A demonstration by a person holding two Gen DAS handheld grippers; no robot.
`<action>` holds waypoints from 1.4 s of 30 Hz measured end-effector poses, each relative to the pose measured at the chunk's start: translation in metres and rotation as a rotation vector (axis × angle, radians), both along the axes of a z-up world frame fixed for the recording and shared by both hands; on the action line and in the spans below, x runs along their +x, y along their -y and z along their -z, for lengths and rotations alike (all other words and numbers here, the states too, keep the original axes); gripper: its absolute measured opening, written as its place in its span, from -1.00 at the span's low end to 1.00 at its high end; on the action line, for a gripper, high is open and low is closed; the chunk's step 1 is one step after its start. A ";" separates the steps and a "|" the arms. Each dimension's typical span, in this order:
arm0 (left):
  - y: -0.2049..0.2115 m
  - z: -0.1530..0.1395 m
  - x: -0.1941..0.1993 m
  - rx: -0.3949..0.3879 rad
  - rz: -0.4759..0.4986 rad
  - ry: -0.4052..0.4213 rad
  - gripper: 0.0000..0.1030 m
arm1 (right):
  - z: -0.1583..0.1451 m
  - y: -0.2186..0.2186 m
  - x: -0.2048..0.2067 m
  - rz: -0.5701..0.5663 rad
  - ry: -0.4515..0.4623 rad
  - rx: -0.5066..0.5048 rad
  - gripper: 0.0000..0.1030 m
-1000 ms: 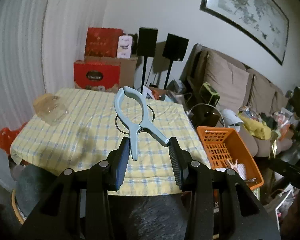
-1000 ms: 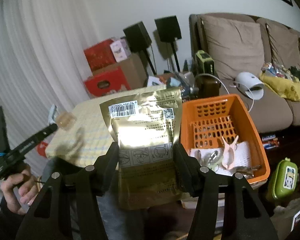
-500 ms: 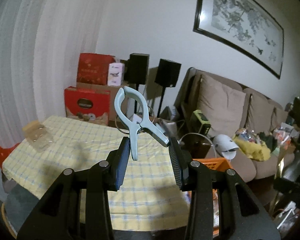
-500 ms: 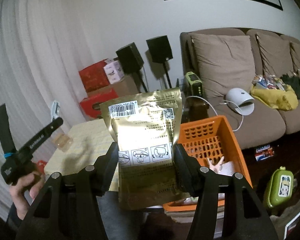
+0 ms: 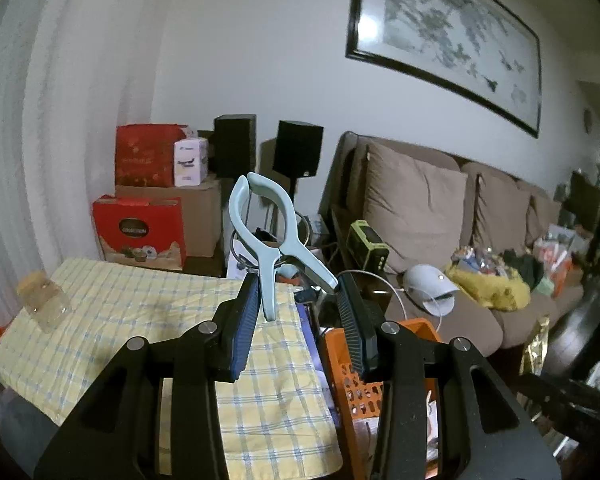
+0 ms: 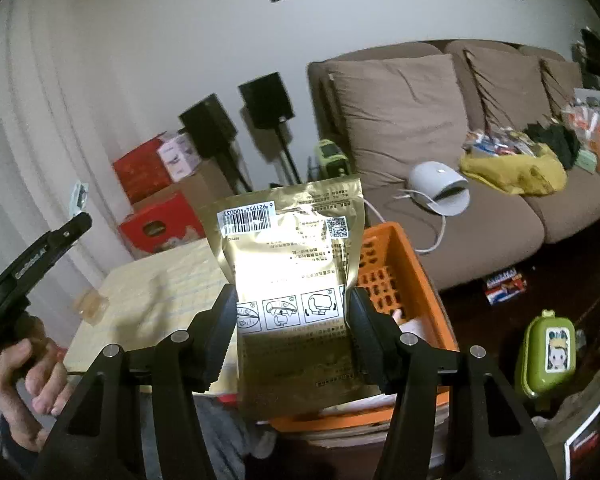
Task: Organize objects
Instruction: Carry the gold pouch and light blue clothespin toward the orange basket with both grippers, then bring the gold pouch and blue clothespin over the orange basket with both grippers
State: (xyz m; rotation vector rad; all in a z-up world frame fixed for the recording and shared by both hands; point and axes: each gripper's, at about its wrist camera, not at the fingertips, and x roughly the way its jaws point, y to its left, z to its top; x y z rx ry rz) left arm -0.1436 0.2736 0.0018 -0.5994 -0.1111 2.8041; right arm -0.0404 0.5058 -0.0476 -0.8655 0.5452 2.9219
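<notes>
Two hand-held grippers are each clenched on something. The left hand-held gripper [image 5: 298,304] pinches the handles of a pale blue clip [image 5: 269,236], which stands up in the air above the far edge of the bench [image 5: 140,320] with its yellow checked cloth. The right hand-held gripper [image 6: 292,320] clamps a gold foil pouch [image 6: 292,264] upright, in front of the orange basket [image 6: 404,264] just beside the bench. A small clear jar [image 5: 44,296] sits at the bench's left edge.
</notes>
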 end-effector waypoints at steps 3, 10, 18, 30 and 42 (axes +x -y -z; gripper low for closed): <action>-0.008 0.000 0.000 -0.006 0.014 -0.001 -0.29 | 0.002 -0.007 0.000 0.029 0.010 0.010 0.12; -0.015 0.006 -0.003 -0.014 0.037 0.034 -0.29 | 0.005 -0.010 0.001 0.037 0.014 0.007 0.13; -0.022 0.011 -0.002 -0.016 0.074 0.066 -0.29 | 0.010 -0.009 -0.005 0.036 0.032 0.020 0.13; -0.023 0.018 -0.013 0.008 0.091 0.098 -0.29 | 0.016 -0.015 -0.005 0.065 0.040 0.034 0.13; -0.032 0.023 -0.020 -0.025 0.092 0.110 -0.29 | 0.020 -0.023 -0.005 0.129 0.066 0.101 0.13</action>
